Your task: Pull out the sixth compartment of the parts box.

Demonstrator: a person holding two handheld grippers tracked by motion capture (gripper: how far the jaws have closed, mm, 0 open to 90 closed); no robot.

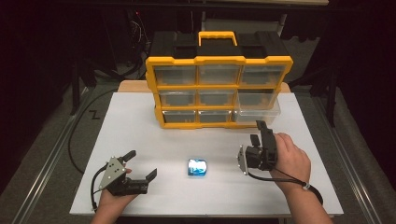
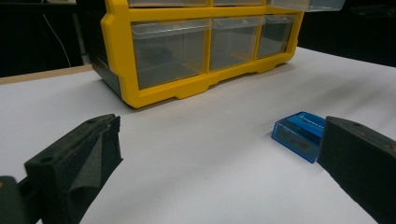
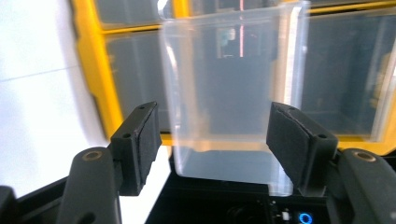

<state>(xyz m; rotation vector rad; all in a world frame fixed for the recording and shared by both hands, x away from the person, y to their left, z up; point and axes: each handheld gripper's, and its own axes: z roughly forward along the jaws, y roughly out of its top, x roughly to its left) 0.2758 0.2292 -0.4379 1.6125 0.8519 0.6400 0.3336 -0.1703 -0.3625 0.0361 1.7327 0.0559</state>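
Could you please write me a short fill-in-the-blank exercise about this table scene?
1. The organiser has a frame coloured ____.
2. The small box lying on the white table is coloured ____.
3. The pulled-out clear drawer sits in the organiser's ____ column, seen from the high view.
4. The jaws of the left gripper stand ____.

Missing words: yellow; blue; right; open

counts on the white tabletop (image 1: pixel 140 126)

one yellow-framed plastic drawer cabinet (image 1: pixel 219 60) with one yellow carry handle (image 1: pixel 217 36) and nine clear plastic drawers in three rows of three, one of them, the clear middle-right drawer (image 1: pixel 258 108), pulled out; one small blue translucent plastic box (image 1: pixel 197 167); two hand-held black grippers, the left gripper (image 1: pixel 140 164) and the right gripper (image 1: pixel 258 132), with two jaws each.
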